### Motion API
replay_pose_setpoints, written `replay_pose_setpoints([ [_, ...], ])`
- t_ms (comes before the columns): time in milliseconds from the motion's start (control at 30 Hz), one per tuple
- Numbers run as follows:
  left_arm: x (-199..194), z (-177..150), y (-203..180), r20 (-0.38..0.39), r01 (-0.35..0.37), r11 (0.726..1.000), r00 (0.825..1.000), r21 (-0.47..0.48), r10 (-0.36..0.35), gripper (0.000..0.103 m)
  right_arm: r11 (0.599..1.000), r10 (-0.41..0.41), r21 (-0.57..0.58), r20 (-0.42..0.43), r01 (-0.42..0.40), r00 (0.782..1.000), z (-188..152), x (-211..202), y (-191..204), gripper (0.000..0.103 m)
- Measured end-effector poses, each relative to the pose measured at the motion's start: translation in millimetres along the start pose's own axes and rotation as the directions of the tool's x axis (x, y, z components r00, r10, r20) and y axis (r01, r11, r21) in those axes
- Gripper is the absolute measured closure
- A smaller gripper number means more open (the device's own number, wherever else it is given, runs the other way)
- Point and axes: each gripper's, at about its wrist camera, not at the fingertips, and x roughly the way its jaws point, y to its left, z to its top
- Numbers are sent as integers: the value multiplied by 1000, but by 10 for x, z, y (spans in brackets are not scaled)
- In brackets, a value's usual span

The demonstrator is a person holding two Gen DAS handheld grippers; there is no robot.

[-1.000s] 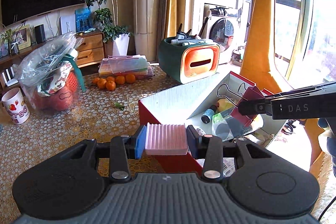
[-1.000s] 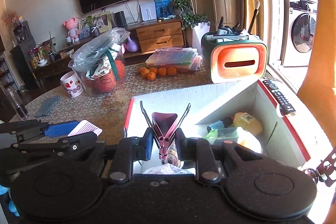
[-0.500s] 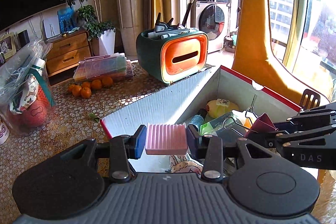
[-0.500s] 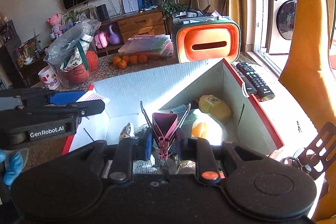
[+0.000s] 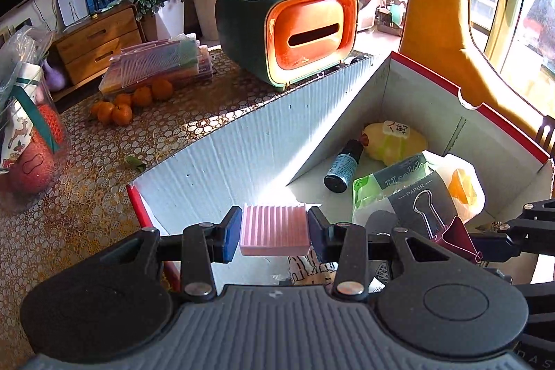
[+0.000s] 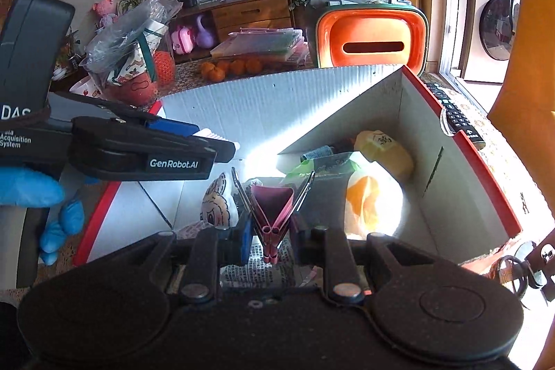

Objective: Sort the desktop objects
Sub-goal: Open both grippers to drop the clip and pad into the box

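- The left claw is closed on a pink ribbed block; the block is pinched between the two blue pads and held above the near-left corner of the red-edged cardboard box
- The right claw is closed on a dark red binder clip; the clip's wire handles are splayed upward, and it is held over the inside of the box
- In the left wrist view the binder clip is seen at the right, gripped above a grey paper packet
- Inside the box are seen a small dark bottle, a yellow lemon-shaped item and a green packet; these lie close together by the far corner
- On the counter behind the box stand an orange-fronted tissue holder and a cluster of oranges
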Motion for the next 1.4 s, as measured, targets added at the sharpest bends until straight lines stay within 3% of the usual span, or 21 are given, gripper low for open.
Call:
replay_pose_setpoints([
  [300,87,33,-123,-74,10,995,997,101,-2,62,1000,9,-16,-21,-10,1000,-10,69,49,76],
  [400,71,34,-123,-81,31,994,996,103,-23,55,1000,9,-14,-22,-9,1000,-12,59,46,74],
  [500,25,36,-97,-66,26,996,998,81,-21,35,1000,11,-22,-20,-11,1000,-25,29,56,68],
  [533,4,35,-82,-57,28,997,998,71,-24,34,1000,9,-26,-16,-10,1000,-25,15,63,67],
  [600,-52,31,-50,-43,39,998,998,45,-37,34,1000,8,-28,-9,-8,1000,-29,-16,67,60],
  [1200,-807,-247,116,109,78,995,991,-61,-71,34,1000,-20,-15,44,21,999,-61,-268,150,47],
  [1400,-1085,-417,117,153,78,996,986,-40,-71,34,1000,-5,12,76,4,997,-97,-376,215,40],
])
